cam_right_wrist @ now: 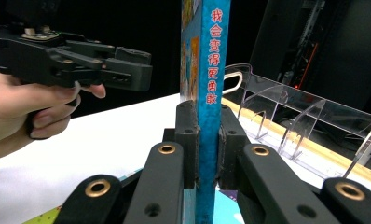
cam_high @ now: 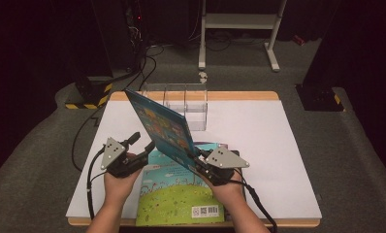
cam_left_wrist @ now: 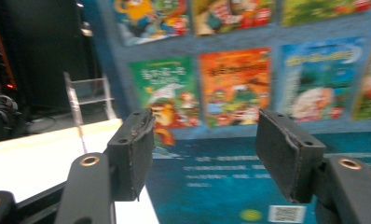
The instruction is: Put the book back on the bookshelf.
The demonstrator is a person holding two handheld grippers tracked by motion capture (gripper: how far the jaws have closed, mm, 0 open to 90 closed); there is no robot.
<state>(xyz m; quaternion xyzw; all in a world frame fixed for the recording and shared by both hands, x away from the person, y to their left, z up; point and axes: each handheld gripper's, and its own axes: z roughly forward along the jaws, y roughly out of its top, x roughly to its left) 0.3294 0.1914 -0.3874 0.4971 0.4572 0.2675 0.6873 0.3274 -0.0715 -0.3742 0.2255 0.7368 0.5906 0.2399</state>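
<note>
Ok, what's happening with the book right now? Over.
Right gripper shut on blue book, held up tilted. Left gripper open, nothing between its jaws. Clear rack behind, second book flat underneath.

The blue picture book (cam_high: 163, 127) stands tilted on edge above the table's (cam_high: 278, 145) near middle. A second book (cam_high: 179, 196) lies flat at the near edge.

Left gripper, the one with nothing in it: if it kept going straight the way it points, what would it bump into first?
Most likely the raised blue book. It stands right ahead of the open left gripper, whose jaws point at its picture-covered face, though how near it is remains hard to judge.
</note>
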